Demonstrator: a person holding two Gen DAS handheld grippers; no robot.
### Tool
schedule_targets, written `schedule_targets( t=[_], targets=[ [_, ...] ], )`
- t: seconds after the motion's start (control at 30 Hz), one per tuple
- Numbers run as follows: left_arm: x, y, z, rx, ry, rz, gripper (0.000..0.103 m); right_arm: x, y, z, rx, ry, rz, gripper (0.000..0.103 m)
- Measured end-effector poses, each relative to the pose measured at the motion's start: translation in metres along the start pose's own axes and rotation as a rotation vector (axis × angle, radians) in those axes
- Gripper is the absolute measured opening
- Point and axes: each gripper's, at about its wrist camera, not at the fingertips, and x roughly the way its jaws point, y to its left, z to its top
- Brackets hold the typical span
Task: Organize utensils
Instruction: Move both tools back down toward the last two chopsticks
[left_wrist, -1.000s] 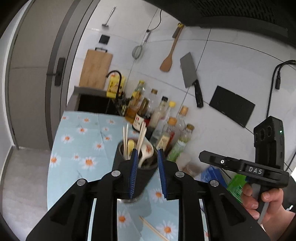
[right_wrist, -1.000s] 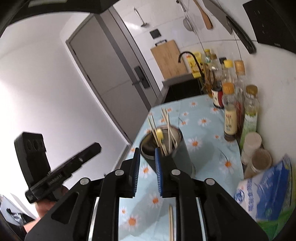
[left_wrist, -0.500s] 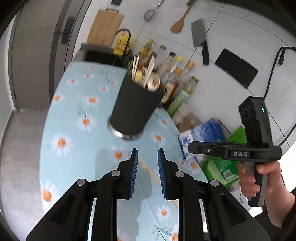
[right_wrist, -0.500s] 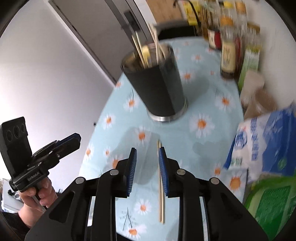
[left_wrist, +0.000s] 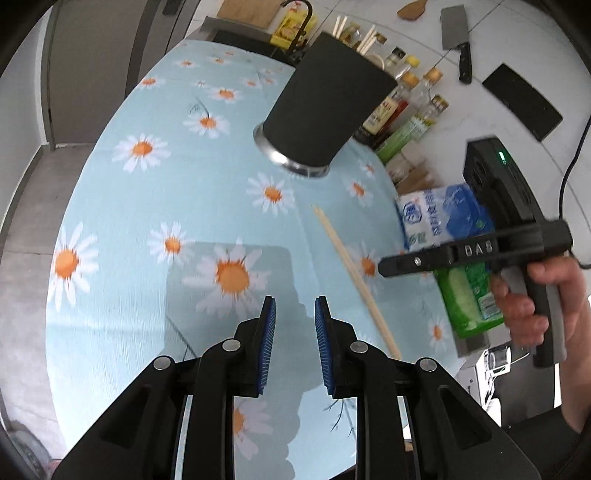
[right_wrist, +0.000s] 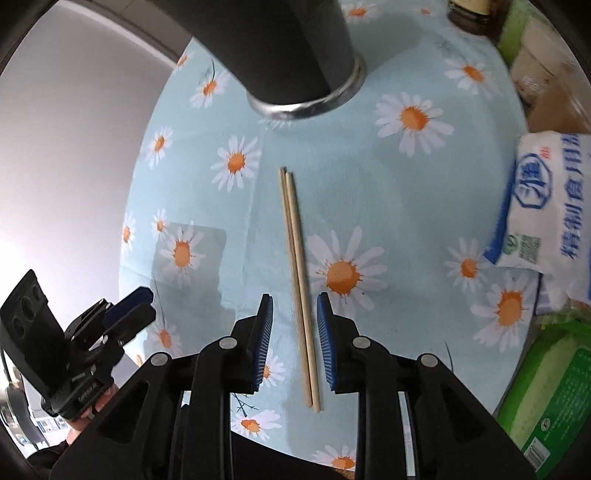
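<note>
2 chopsticks (right_wrist: 300, 291) lie between the right gripper's (right_wrist: 294, 306) spread fingers (right_wrist: 264, 325).

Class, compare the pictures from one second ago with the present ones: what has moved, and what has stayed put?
Both claws dropped from the black utensil holder toward the tablecloth. The right claw now straddles the chopstick pair; the left claw hangs over bare cloth. Both stay open, gripping nothing. Holder, chopsticks and salt bag have not shifted.

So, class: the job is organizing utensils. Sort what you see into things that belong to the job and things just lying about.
Belong to the job:
- pair of chopsticks lying on the daisy cloth
- black utensil holder
- right gripper, open astride the chopsticks
- left gripper, open

Just lying about:
- salt bag
- green packet
- sauce bottles
- cleaver on the wall
</note>
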Motion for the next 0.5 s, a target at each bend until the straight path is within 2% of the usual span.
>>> schedule_targets(
  t=[0.07,0.23,0.5],
  targets=[
    [0.002,0.0,-0.005,-0.002,0.007,-0.002,0.021,0.006,0.002,0.003,-0.01,0.017,-0.012,0.024],
    [0.005,0.001,-0.012,-0.009,0.02,-0.016,0.021,0.018,-0.005,0.012,0.003,0.059,-0.063,0.009],
    [0.007,0.005,-0.016,-0.02,0.036,-0.025,0.021,0.025,0.006,0.02,-0.022,0.082,-0.059,0.009]
  ],
)
